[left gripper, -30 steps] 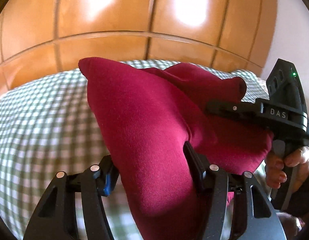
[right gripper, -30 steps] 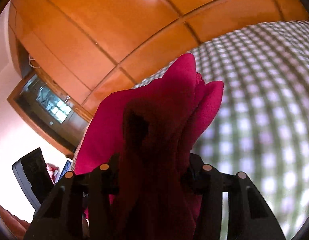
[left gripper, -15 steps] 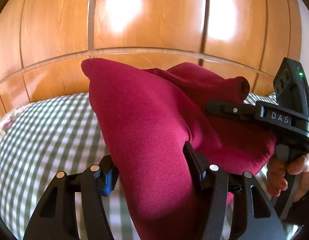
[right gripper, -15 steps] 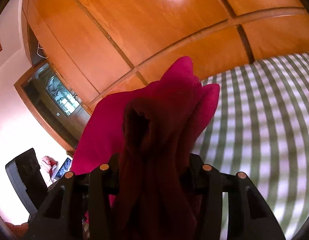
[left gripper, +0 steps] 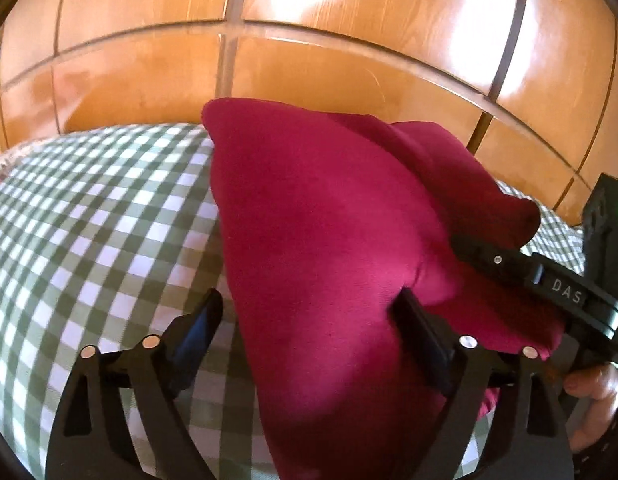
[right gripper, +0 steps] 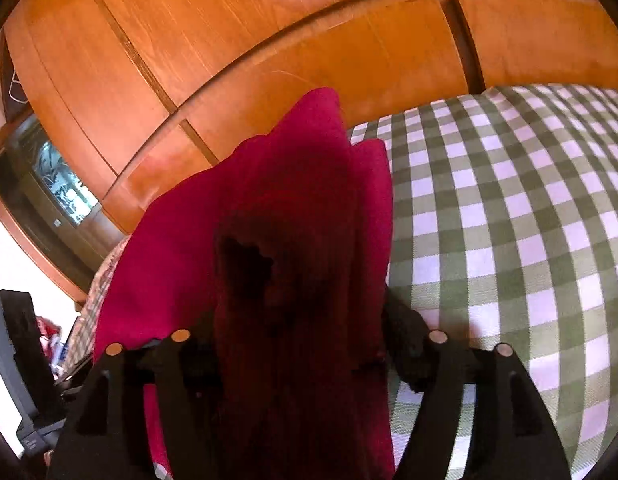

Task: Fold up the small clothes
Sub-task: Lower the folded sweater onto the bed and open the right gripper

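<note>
I am watching both grippers letting go of the red garment, which is bunched over the green checked bedcover, in front of the wooden wardrobe.

The jaws of the left gripper are opening. Its left finger is already standing clear of the cloth, with checked cover showing in the gap, while the other one is lying against the fabric. The jaws of the right gripper are opening too, and the thick dark folds are filling the space between them; I cannot tell if its pads are pressing the cloth or not.

What I am worrying about: the garment is not flat, it is rising up as a puffy bundle, so when it is released it may be falling open and losing the fold. Also the cloth can be catching on a pad and be dragged out of shape if a hand is pulling back too early.

Both grippers are pointing downward toward the bed, side by side. In the left view the right gripper is coming in from the right edge, with the person's hand wrapping its handle.
</note>
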Demonstrator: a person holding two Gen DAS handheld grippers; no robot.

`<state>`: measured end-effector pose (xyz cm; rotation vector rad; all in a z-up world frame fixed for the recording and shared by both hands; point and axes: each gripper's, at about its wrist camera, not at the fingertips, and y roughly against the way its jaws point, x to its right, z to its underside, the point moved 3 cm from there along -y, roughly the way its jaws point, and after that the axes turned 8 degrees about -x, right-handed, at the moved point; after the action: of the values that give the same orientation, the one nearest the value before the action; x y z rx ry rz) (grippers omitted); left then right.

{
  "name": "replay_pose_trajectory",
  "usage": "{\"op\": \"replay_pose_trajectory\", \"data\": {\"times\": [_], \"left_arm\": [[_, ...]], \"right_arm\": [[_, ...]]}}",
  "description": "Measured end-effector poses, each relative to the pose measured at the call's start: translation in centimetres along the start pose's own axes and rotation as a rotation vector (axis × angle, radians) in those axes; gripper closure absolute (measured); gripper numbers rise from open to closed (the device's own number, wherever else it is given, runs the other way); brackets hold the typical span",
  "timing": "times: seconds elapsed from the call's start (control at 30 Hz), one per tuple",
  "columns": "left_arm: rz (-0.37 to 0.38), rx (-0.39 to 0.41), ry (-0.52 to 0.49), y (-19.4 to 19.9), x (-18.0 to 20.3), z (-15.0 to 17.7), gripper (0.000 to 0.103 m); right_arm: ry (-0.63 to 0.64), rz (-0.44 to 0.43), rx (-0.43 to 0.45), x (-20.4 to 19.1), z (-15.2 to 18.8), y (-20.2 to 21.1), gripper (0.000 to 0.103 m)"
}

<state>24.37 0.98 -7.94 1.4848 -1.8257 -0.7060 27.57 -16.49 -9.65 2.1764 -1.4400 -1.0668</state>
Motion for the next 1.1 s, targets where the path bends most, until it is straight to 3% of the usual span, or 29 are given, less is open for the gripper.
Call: {"op": "replay_pose_trajectory", "data": {"times": [0.13,0.37,0.47,0.53,0.63,0.8,1.0,1.1], "left_arm": [[-0.052,0.052,0.009,1.8,0.0,1.2,0.011],[-0.04,0.151,0.017,5.8,1.0,3.5,0.011],[-0.075,0.127,-0.001,5.6,1.6,3.9,0.011],[-0.169,0.083,0.019,4.7,1.2,3.8,0.01],[-0.188,0.01,0.049,3.3,0.4,3.6,0.01],[-0.201,0.058,0.029,4.3,0.8,3.7,0.01],[-0.251,0.202,0.027,7.9,1.4,4.5,0.01],[-0.276,0.267,0.025,9.7,1.7,5.3,0.004]], "right_arm": [[-0.005,0.039,0.051,0.7,1.3,2.5,0.014],[0.05,0.102,0.091,0.7,4.7,7.5,0.01],[0.107,0.302,0.102,-0.4,5.8,8.3,0.01],[0.048,0.454,0.089,1.1,5.8,8.3,0.01],[-0.008,0.469,0.021,2.9,6.0,7.3,0.006],[0.048,0.503,0.069,1.6,6.1,7.7,0.005],[0.099,0.448,0.192,-0.7,7.4,11.1,0.002],[0.142,0.437,0.213,-2.4,8.3,11.8,0.002]]}}
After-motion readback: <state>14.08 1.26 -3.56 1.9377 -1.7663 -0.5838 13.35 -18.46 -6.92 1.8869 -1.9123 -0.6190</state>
